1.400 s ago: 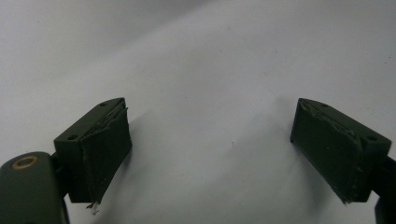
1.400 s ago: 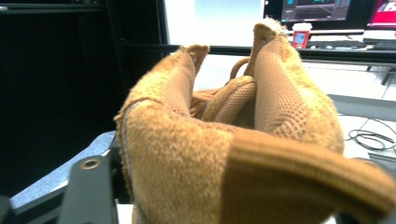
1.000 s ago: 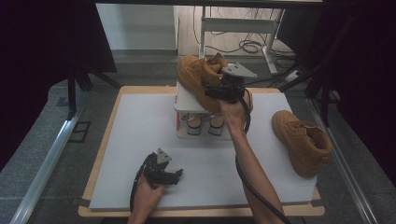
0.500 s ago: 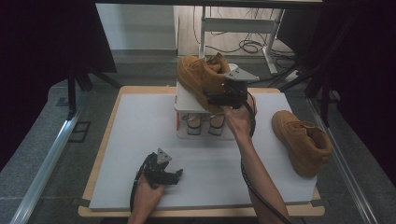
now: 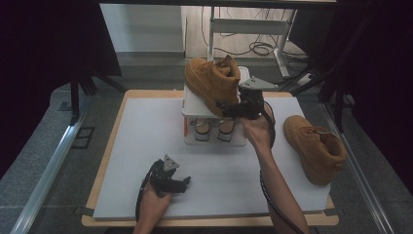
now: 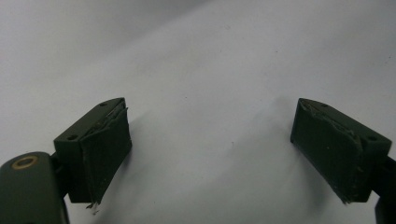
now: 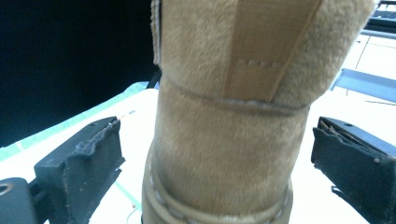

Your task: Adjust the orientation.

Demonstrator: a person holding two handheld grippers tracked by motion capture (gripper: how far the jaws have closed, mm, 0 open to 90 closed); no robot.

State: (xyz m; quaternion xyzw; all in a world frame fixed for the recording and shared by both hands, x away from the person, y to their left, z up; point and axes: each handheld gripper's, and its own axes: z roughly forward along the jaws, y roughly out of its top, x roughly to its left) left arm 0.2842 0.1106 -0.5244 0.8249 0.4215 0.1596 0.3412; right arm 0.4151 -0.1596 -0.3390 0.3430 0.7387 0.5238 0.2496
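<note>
While the left gripper (image 5: pixel 170 181) rests low on the white table mat (image 5: pixel 146 146) with its jaws spread wide and nothing but bare mat between them, the work sits further right; the white two-tier shoe rack (image 5: pixel 197 105) stands well beyond those jaws, with a pair of pale shoes (image 5: pixel 212 129) tucked on its lower shelf; the tan suede ankle boot (image 5: pixel 212 80) stands on its top tier, heel toward the right gripper (image 5: pixel 229 108); in the right gripper view the boot's heel (image 7: pixel 224 154) stands between the jaws, which have just been opening and now stand wide, each pad clear of the suede with a gap on both sides. By the look of it, this boot is set down and let go; the second tan suede boot (image 5: pixel 314 146) lies on the mat, well off to the right of the right gripper, not yet racked, so I judge roughly half remains. No brand, label or writing can be read on either boot or on the rack.
</note>
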